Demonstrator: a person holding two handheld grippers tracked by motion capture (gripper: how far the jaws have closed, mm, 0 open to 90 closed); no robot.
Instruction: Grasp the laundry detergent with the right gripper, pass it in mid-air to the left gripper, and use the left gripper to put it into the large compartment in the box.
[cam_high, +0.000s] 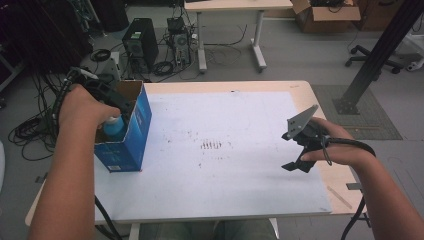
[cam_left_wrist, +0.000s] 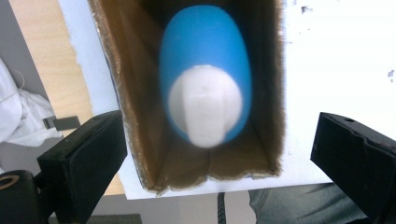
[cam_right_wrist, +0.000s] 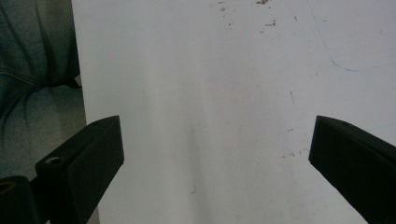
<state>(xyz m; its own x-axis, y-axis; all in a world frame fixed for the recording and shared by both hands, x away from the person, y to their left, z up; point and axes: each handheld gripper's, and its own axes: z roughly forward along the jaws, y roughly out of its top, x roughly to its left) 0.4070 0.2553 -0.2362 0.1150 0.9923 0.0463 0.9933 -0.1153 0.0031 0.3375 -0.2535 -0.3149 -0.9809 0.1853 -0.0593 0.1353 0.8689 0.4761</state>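
Observation:
A blue cardboard box (cam_high: 131, 131) stands open-topped at the left edge of the white mat (cam_high: 235, 175). Inside it stands a blue bottle (cam_high: 115, 125) with a white cap. My left gripper (cam_high: 120, 107) hovers over the box mouth. In the left gripper view the jaws stand wide apart, either side of the box (cam_left_wrist: 135, 93), with the bottle (cam_left_wrist: 205, 79) below and untouched; the left gripper (cam_left_wrist: 219, 140) is open. My right gripper (cam_high: 291, 151) rests over the mat's right side. It (cam_right_wrist: 217, 140) is open with only bare mat (cam_right_wrist: 210, 70) between the jaws.
The mat has ink marks (cam_high: 211, 145) at its middle. The wooden table edge (cam_high: 320, 105) runs along the right. Behind the table on the floor are a computer tower (cam_high: 141, 42), cables (cam_high: 30, 132), another desk (cam_high: 230, 30) and a black post (cam_high: 375, 55).

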